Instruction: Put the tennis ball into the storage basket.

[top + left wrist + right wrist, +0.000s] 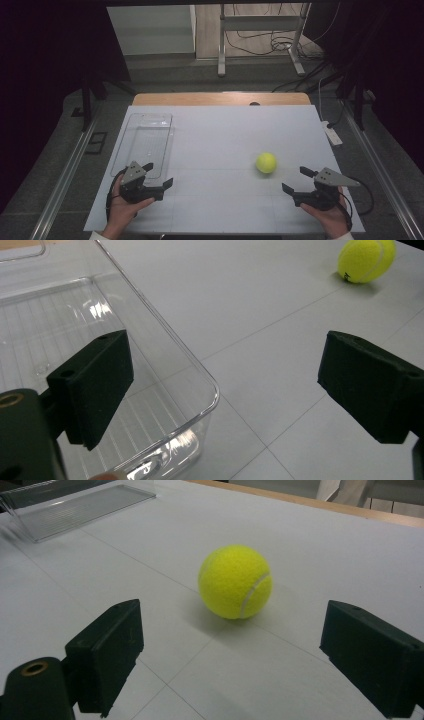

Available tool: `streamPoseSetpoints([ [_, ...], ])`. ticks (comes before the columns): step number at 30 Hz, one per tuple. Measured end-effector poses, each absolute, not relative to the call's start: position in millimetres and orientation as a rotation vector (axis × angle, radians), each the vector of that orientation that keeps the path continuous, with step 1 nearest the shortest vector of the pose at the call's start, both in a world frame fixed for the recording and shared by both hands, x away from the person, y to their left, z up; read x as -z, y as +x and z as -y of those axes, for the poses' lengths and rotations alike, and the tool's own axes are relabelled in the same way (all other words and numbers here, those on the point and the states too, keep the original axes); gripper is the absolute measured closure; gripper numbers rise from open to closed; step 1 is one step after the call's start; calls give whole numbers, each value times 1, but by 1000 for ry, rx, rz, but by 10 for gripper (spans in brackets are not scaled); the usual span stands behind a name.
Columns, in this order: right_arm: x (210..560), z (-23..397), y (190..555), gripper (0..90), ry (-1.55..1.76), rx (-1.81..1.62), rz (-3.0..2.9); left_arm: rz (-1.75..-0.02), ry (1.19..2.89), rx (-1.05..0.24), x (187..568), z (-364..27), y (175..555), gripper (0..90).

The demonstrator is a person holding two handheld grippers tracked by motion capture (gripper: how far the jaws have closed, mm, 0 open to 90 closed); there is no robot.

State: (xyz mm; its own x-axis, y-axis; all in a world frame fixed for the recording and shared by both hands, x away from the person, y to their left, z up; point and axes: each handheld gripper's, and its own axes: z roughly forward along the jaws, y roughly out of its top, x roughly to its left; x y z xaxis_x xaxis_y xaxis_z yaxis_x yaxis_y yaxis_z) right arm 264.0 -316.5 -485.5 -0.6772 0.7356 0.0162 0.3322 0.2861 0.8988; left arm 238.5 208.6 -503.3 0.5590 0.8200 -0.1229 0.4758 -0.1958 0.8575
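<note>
A: Start from the high view. Where do you stand?

B: Your left gripper (159, 178) sits at the near left of the white table (225, 135), jaws spread and empty, just beside the near end of the clear plastic tray (145, 137). Your right gripper (298, 181) is at the near right, jaws also spread and empty. The tennis ball (266, 162) rests on the table between the two, nearer your right gripper and well apart from the tray.

A: And along the left gripper?

B: In the left gripper view your left gripper (225, 380) is wide open with nothing between its jaws. The tray's rounded near corner (210, 385) lies under the gap, and one jaw hangs over the tray's ribbed floor. The tray looks empty. The ball (366, 259) is far off at the upper right.

A: The right gripper view?

B: Your right gripper (230, 650) is open wide, and the ball (235, 581) lies on the table straight ahead of the gap, not yet between the jaws and touching neither.

A: How will it handle?

B: My judgement: light, with a felt cover that grips well, and springy enough to give slightly under pressure. It's round, though, so a nudge from one jaw may send it rolling. Close on its widest part, jaws level on opposite sides; too high and it may squirt out downward.
</note>
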Motion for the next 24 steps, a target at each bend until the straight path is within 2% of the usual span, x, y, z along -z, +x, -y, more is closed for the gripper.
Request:
streamPoseSetpoints([
  [24,488,315,264,106,948,-1354,-2177,-1055,1843,-458,501,-208,237,89],
])
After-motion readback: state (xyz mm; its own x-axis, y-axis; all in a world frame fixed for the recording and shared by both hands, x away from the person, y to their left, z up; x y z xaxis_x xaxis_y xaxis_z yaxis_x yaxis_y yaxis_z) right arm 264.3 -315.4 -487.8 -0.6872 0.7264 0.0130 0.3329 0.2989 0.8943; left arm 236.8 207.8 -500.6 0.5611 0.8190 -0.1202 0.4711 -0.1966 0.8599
